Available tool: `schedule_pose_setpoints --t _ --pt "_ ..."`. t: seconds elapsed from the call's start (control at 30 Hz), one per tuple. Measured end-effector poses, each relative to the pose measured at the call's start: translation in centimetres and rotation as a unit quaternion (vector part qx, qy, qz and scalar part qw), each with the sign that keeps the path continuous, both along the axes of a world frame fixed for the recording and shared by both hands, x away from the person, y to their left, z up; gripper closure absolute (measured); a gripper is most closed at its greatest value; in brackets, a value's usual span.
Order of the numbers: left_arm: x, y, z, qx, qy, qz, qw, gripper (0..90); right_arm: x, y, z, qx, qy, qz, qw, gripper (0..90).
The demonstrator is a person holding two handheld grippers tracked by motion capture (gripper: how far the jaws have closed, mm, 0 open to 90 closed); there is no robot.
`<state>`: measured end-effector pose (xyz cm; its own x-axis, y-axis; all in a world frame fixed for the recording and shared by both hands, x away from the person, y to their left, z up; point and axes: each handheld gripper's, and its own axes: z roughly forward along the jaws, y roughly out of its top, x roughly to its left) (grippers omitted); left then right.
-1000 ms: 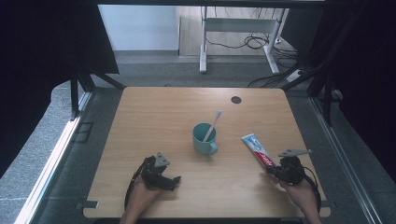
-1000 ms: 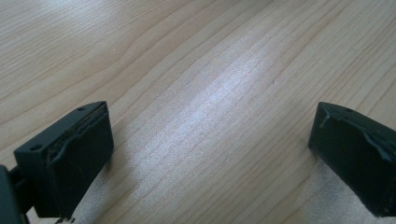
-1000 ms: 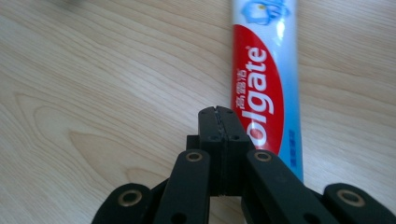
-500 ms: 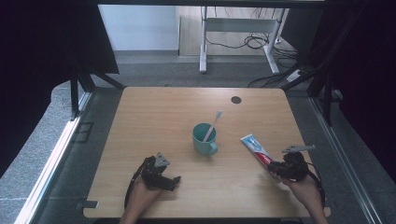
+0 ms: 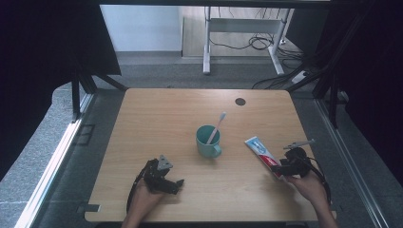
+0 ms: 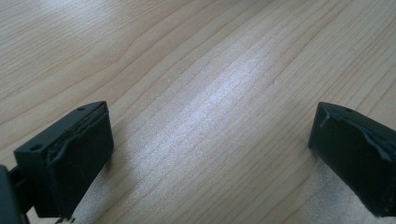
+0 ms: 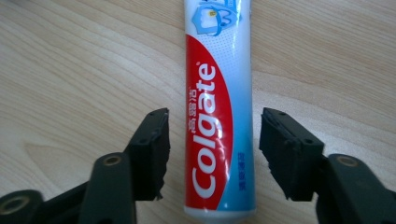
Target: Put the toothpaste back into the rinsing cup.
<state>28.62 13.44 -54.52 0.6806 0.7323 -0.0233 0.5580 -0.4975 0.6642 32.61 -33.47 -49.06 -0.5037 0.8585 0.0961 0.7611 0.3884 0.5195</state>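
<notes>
Right gripper (image 5: 278, 167): at about four o'clock on the table, held in the person's right hand, pointing up toward eleven o'clock at the near end of the toothpaste tube.
Right jaws: they have just been opening; in the right gripper view the gripper (image 7: 212, 154) has one pad on each side of the tube with a slim gap showing on both sides, so nothing is pressed or gripped.
Toothpaste tube (image 5: 263, 153): lying flat on the wood at roughly four o'clock, running on a slant from its far end near the cup side down to the gripper. In the right gripper view the toothpaste tube (image 7: 219, 107) runs straight up between the jaws, red and blue printing face up, its lower end near the bottom of the frame.
Left gripper (image 5: 177, 185): near seven o'clock, in the person's left hand, resting low on the table and pointing toward three o'clock.
Left jaws: wide apart in the left gripper view, the gripper (image 6: 210, 154) holding nothing, bare wood grain between the pads.
Cup (image 5: 208, 141): teal, handle toward the person, standing upright close to table centre, well apart from both grippers.
Toothbrush (image 5: 217, 127): standing in the cup, leaning toward one o'clock, head up.
Table (image 5: 157, 118): light wood, with a dark round cable hole (image 5: 240, 101) at about one o'clock near the far edge.
</notes>
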Motion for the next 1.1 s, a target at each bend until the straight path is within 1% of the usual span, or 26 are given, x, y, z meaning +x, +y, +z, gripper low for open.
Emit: schedule_pose_setpoints --t 0.03,0.07,0.13,0.17,0.2,0.27,0.3,0.33,0.37,0.4,0.43,0.47,0.5,0.63,0.67,0.7,0.73,0.77,0.8,0.93,0.97,1.1 --pt "0.0 0.0 0.0 0.0 0.0 0.0 1.0 0.0 0.4 0.0 -0.1 -0.001 0.007 -0.001 1.0 37.3" --pt "0.0 0.0 0.0 0.0 0.0 0.0 1.0 0.0 0.4 0.0 -0.1 -0.001 0.007 -0.001 1.0 37.3" --pt "0.0 0.0 0.0 0.0 0.001 0.0 1.0 0.0 0.8 0.1 -0.2 -0.001 0.017 -0.003 0.9999 34.2" --pt "0.0 0.0 0.0 0.0 0.001 0.001 1.0 0.0 1.2 0.1 -0.3 0.0 0.029 0.0 0.9996 32.7" --pt "0.0 0.0 0.0 0.0 0.001 0.001 1.0 0.0 1.2 0.1 -0.3 0.0 0.029 0.0 0.9996 32.7" --pt "0.0 0.0 0.0 0.0 0.001 0.001 1.0 0.0 1.6 0.2 -0.3 -0.004 0.04 0.002 0.9992 30.2" --pt "0.0 0.0 0.0 0.0 0.001 0.001 1.0 0.0 2.0 0.3 -0.3 -0.012 0.047 0.002 0.9988 29.3" --pt "0.0 0.0 0.0 0.0 0.001 0.001 1.0 0.0 2.0 0.3 -0.3 -0.012 0.047 0.002 0.9988 29.3" --pt "0.0 0.0 0.0 0.0 0.001 0.001 1.0 0.0 2.3 0.6 -0.3 -0.022 0.052 0.003 0.9984 28.0" --pt "0.0 0.0 0.0 0.0 0.001 0.001 1.0 0.0 2.3 0.6 -0.3 -0.022 0.052 0.003 0.9984 28.0" --pt "0.0 0.0 0.0 0.0 0.001 0.001 1.0 0.0 2.7 0.8 -0.2 -0.028 0.057 0.007 0.998 26.5" --pt "0.0 0.0 0.0 0.0 0.001 0.001 1.0 0.0 2.7 0.8 -0.2 -0.028 0.057 0.007 0.998 26.5" --pt "0.0 0.0 0.0 -0.001 0.001 0.001 1.0 0.0 3.1 1.0 -0.2 -0.034 0.06 0.008 0.9976 26.0" --pt "0.0 0.0 0.0 0.0 0.002 0.0 1.0 0.0 3.8 1.6 -0.2 -0.045 0.067 0.012 0.9967 25.5" --pt "0.0 0.0 0.0 0.0 0.002 0.0 1.0 0.0 3.8 1.6 -0.2 -0.045 0.067 0.012 0.9967 25.5" --pt "0.0 0.0 0.0 0.0 0.002 0.0 1.0 0.0 4.2 1.9 -0.2 -0.045 0.076 0.009 0.9961 25.2" --pt "0.0 0.0 0.0 0.0 0.002 0.0 1.0 0.0 4.2 1.9 -0.2 -0.045 0.076 0.009 0.9961 25.2" --pt "0.0 0.0 0.0 0.0 0.002 0.0 1.0 0.1 4.3 2.0 -0.2 -0.047 0.08 0.012 0.9956 25.3" --pt "0.0 0.0 0.0 0.0 0.001 0.0 1.0 0.1 4.7 2.3 -0.2 -0.057 0.085 0.013 0.9946 25.3" --pt "0.0 0.0 0.0 0.0 0.002 0.0 1.0 0.1 5.2 2.5 -0.3 -0.064 0.093 0.021 0.9934 24.9" --pt "0.0 0.0 0.0 0.0 0.001 0.0 1.0 0.1 5.5 2.7 -0.3 -0.072 0.099 0.025 0.9922 24.3" --pt "0.0 0.0 0.0 0.0 0.002 0.0 1.0 0.2 6.1 3.1 -0.3 -0.079 0.108 0.032 0.9905 25.0"
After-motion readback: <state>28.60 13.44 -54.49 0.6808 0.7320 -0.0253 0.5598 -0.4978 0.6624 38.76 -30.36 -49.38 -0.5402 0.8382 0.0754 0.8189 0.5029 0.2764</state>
